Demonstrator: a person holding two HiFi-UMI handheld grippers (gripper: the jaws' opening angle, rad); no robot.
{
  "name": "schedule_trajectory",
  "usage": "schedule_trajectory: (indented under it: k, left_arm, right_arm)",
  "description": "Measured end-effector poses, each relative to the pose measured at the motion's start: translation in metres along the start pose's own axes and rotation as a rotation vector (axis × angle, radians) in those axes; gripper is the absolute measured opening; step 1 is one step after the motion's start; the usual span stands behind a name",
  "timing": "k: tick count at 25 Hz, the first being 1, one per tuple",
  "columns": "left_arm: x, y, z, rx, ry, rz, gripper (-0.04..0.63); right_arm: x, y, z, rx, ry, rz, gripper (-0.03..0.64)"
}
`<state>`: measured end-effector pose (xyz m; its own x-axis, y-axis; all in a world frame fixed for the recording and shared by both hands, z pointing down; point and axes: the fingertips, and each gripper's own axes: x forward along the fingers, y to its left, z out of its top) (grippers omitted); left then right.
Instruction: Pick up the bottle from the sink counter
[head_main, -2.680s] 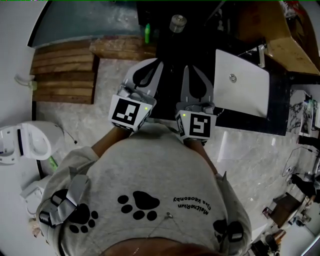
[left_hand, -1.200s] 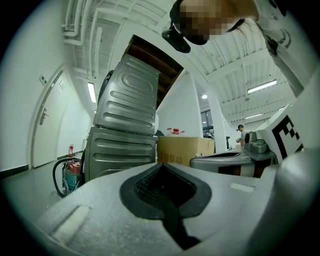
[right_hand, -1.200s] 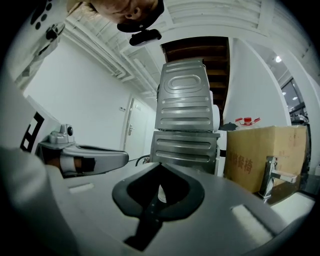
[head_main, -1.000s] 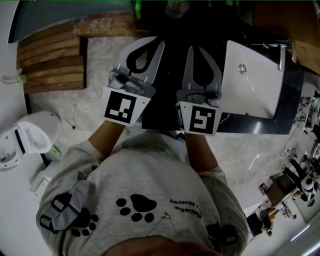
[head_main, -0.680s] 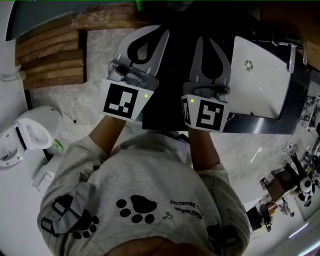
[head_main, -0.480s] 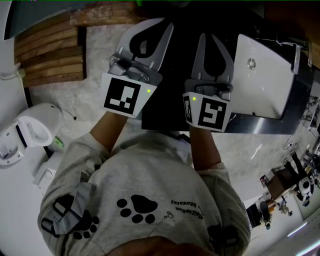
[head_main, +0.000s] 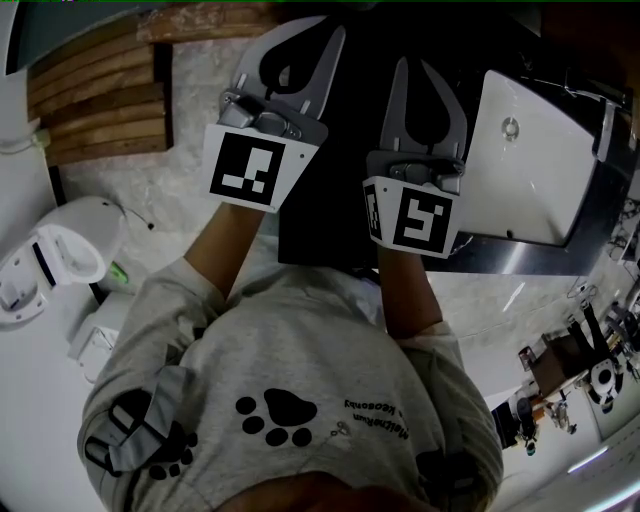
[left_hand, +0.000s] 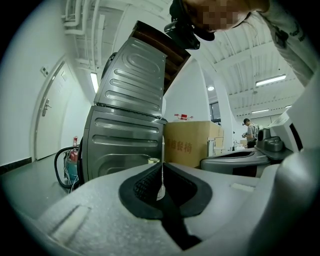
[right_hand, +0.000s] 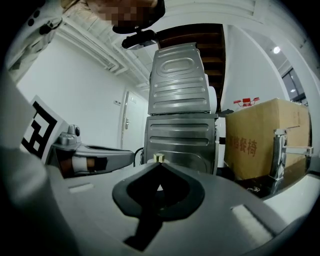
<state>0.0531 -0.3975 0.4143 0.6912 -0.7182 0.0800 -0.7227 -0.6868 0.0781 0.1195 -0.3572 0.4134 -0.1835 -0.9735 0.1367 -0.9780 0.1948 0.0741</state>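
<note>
— How do the tongs stand?
— The left gripper (head_main: 333, 32) and right gripper (head_main: 412, 66) are held side by side over the dark counter (head_main: 335, 190), beside the white sink (head_main: 530, 170). Each has its jaws pressed together, with nothing between them.
— And the bottle (right_hand: 159, 157)?
— Only its cap shows, just past the right gripper's closed tips, in front of a grey metal cabinet (right_hand: 180, 137).

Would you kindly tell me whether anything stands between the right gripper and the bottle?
Nothing visible does. In the right gripper view, the bottle's cap shows just beyond the shut right gripper, with no object between them.
</note>
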Motion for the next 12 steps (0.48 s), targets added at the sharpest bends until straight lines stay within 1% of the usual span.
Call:
schedule_trajectory:
  k: [2,7,12]
  left_arm:
    - [0.006,0.002,-0.004,0.002,0.015,0.005,0.032]
    - [0.017,0.009,-0.012,-0.003,0.041,0.020,0.068]
    - [0.029,0.008,-0.019,-0.012,0.063,0.011,0.117]
  right_arm:
    - [0.004,-0.002,-0.002,0.008,0.004,0.004,0.002]
    - [0.010,-0.002,-0.007,0.017,0.013,0.012,0.001]
    - [0.012,-0.006,-0.012,0.017,0.024,0.010,0.001]
